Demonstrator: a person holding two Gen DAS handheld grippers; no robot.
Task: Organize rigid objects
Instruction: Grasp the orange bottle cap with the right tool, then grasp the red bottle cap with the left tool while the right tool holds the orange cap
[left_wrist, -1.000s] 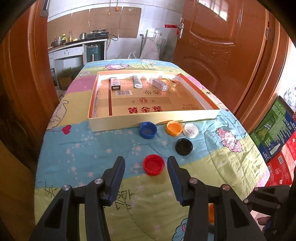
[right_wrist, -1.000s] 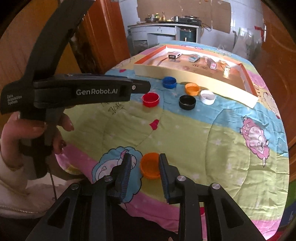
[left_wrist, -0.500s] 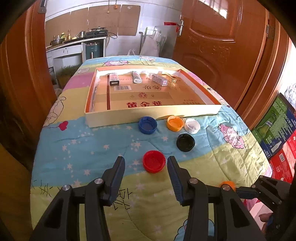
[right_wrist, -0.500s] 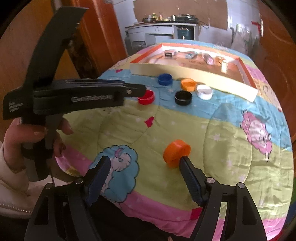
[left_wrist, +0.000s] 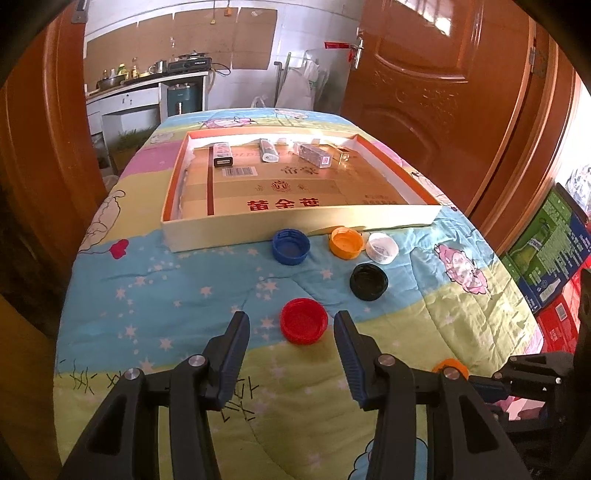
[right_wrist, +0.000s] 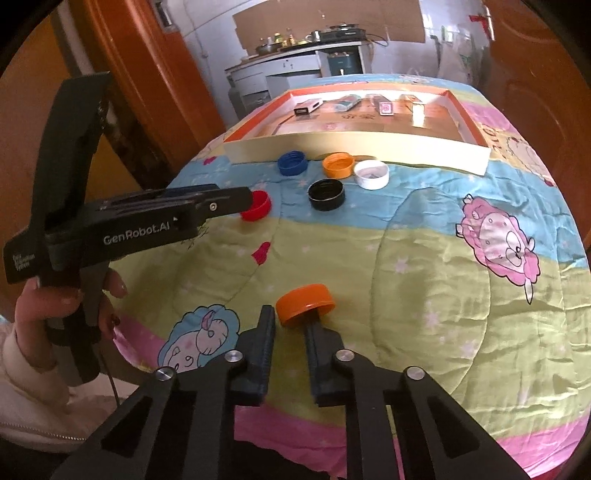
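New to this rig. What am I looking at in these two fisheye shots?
No robot: a person holds a two-finger gripper in each hand, each with a camera looking along its fingers. One shot is from the left gripper, open, a red cap at its tips. The other is from the right gripper, whose jaws have just been closing at a tilted orange cap; a grip is unclear. On the quilt: a tray holding small items, plus blue, orange, white and black caps.

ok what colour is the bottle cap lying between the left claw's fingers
Red. The bottle cap shows best in the left wrist view.
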